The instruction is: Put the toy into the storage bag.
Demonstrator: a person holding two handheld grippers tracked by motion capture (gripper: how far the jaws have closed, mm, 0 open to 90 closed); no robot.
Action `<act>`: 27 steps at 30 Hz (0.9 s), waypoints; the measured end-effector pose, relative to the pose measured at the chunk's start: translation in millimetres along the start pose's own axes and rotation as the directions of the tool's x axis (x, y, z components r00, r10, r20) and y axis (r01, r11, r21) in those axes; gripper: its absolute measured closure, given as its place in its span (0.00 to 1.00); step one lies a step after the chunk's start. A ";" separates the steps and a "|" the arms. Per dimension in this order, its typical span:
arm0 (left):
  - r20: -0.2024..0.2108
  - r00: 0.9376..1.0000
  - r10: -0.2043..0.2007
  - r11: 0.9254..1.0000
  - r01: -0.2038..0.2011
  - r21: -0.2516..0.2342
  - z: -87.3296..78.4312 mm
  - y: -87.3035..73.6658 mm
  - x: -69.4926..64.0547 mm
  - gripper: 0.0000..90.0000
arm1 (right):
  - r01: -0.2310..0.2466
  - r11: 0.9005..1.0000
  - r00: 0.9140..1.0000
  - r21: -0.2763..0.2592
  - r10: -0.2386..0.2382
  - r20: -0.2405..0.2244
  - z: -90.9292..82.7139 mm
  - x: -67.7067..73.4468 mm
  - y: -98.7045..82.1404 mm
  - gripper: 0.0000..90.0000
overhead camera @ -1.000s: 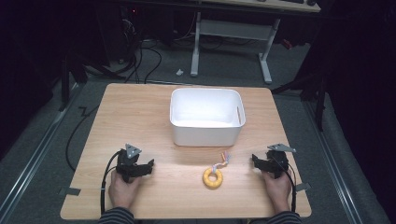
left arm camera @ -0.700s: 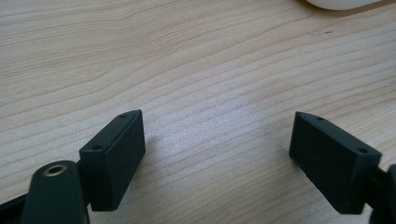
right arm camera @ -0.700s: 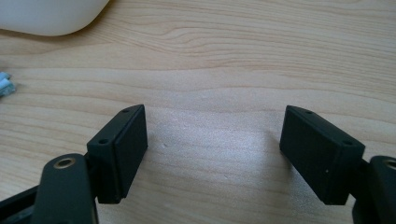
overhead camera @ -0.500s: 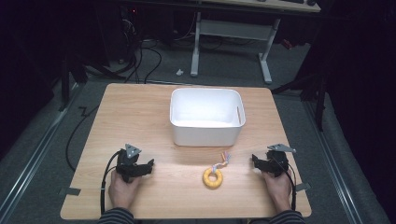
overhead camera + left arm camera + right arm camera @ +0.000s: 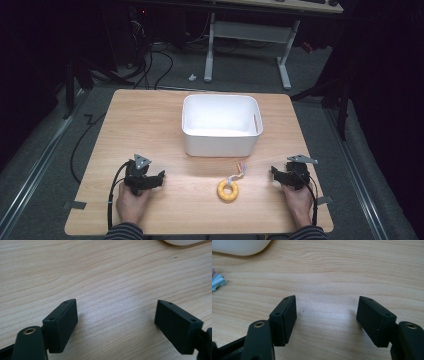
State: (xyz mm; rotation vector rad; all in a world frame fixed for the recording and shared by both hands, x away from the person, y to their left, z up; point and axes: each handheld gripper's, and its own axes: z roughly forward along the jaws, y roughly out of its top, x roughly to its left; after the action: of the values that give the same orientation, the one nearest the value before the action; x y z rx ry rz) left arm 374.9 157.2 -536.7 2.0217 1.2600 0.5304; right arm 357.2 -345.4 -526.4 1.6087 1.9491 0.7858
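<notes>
Left hand-held gripper (image 5: 161,176) rests on the surface (image 5: 150,125), jaws apart and empty. Ring (image 5: 227,190) lies between both, before the bin (image 5: 220,142), within either's reach. Right hand-held gripper (image 5: 274,172), jaws apart, just narrowing on nothing, aims ringward.

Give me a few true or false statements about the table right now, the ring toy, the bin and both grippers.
1. The yellow ring toy lies inside the white bin. False: it lies on the table, in front of the bin.
2. The left gripper holds nothing. True.
3. The right gripper grips the ring toy. False: its jaws, just closing a little, have only bare wood between them.
4. The ring toy lies between the two grippers. True.
</notes>
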 end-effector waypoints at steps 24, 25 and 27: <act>0.000 1.000 0.000 1.000 0.000 0.000 0.0 0.0 0.0 0.21 | 0.039 0.999 0.996 -0.021 -0.041 -0.080 -26.5 11.8 -4.1 0.44; 0.000 1.000 -0.002 1.000 0.002 -0.001 0.1 0.0 -0.1 0.21 | 0.046 0.999 0.995 -0.022 -0.047 -0.090 -28.2 12.9 -4.4 0.45; 0.000 1.000 0.000 1.000 0.000 0.000 0.0 0.0 0.0 0.21 | 0.043 0.999 0.994 -0.020 -0.045 -0.097 -29.6 14.0 -4.7 0.45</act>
State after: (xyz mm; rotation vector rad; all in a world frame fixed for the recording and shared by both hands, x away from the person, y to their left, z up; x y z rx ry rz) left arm 374.9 157.2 -536.7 2.0212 1.2603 0.5302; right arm 331.0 -335.9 -508.7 1.5379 2.0327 0.8762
